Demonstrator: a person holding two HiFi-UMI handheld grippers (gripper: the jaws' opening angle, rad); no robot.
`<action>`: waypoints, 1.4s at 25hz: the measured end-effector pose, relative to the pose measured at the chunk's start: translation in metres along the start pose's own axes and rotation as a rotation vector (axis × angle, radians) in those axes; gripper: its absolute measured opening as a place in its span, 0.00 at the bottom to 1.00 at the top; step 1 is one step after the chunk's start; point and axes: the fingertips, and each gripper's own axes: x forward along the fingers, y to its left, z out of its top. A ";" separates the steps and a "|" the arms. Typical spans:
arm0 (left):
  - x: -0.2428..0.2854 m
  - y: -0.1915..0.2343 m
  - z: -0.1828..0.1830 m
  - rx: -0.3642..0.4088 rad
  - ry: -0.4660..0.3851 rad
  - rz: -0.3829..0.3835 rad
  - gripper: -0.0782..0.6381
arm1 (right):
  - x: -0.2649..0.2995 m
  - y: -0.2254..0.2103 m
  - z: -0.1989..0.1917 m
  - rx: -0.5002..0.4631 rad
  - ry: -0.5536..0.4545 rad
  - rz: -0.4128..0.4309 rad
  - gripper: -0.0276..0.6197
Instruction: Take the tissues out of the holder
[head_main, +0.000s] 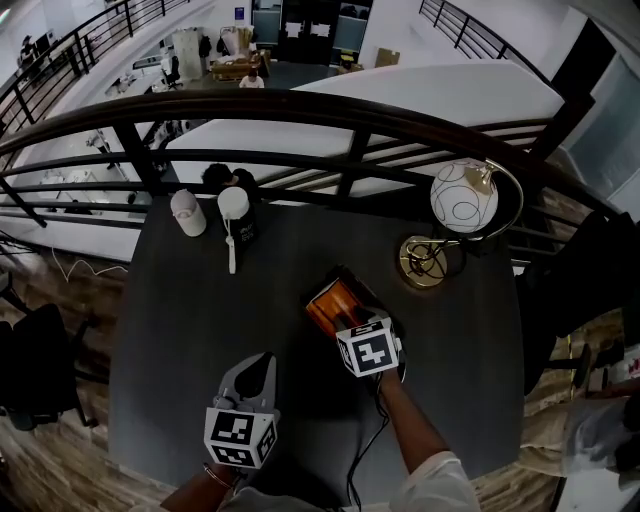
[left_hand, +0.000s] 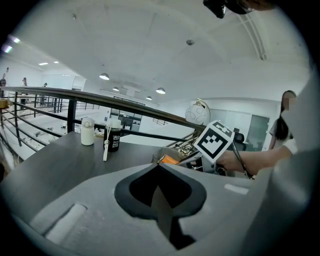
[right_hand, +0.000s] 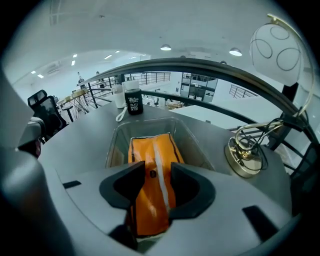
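A clear plastic holder (right_hand: 196, 141) stands near the middle of the dark table (head_main: 200, 320), and an orange tissue pack (right_hand: 150, 150) with a white stripe lies in it. My right gripper (right_hand: 156, 172) points steeply down over the holder's near end. Its jaws stand wide, one on each side of the pack, and are not seen to press on it. In the head view the pack (head_main: 328, 300) shows just beyond the right gripper (head_main: 345, 318). My left gripper (left_hand: 159, 167) hovers over the table to the left of the holder (left_hand: 167, 155), shut with nothing in it.
At the table's far edge stand a white bottle (head_main: 187, 212) and a dark jar with a white lid (head_main: 237, 215), with a white stick (head_main: 231, 255) leaning on the jar. A globe lamp (head_main: 463, 197) on a brass base (head_main: 428, 262) stands right of the holder. A dark railing (head_main: 330, 110) runs behind the table.
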 end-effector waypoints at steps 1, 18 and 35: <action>0.000 0.001 0.000 -0.002 0.000 0.003 0.12 | 0.001 0.001 -0.001 -0.002 0.007 0.007 0.29; -0.008 0.016 0.002 -0.041 -0.009 0.028 0.12 | 0.001 0.004 -0.001 -0.003 0.011 0.014 0.12; -0.030 0.019 0.002 -0.020 -0.020 0.040 0.12 | -0.021 0.006 0.008 0.062 -0.092 -0.005 0.06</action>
